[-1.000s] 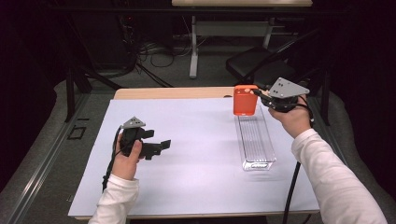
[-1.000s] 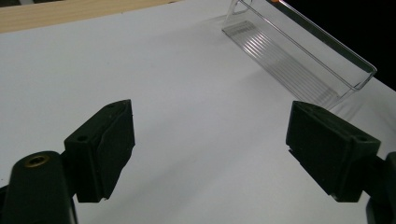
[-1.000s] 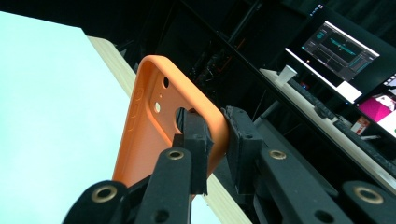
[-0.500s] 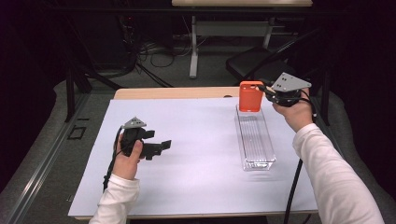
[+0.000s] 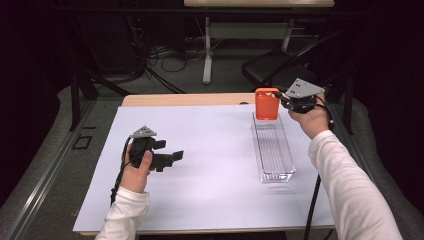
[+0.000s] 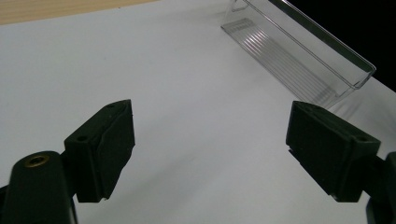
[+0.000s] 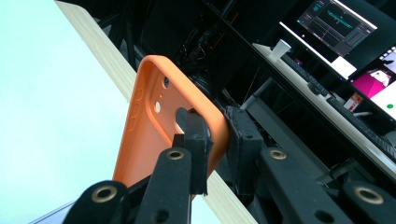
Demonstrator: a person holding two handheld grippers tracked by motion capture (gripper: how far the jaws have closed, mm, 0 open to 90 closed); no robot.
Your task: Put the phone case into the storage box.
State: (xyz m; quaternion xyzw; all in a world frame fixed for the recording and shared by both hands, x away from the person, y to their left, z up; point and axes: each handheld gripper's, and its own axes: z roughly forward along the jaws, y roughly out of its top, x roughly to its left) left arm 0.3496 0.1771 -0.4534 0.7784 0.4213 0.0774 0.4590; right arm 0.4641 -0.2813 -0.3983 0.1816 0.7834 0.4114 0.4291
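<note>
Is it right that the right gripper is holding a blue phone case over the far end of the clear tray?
Not quite: the phone case is orange, not blue, as the high view shows. The right gripper does hold it over the far end of the clear tray.

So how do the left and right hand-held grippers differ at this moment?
The left hand-held gripper has its jaws wide apart with nothing between them; the right hand-held gripper is clamped on the edge of an orange phone case. The left sits low over the white sheet; the right is raised above the far end of the clear plastic tray. Both are black, each topped with a grey plate.
</note>
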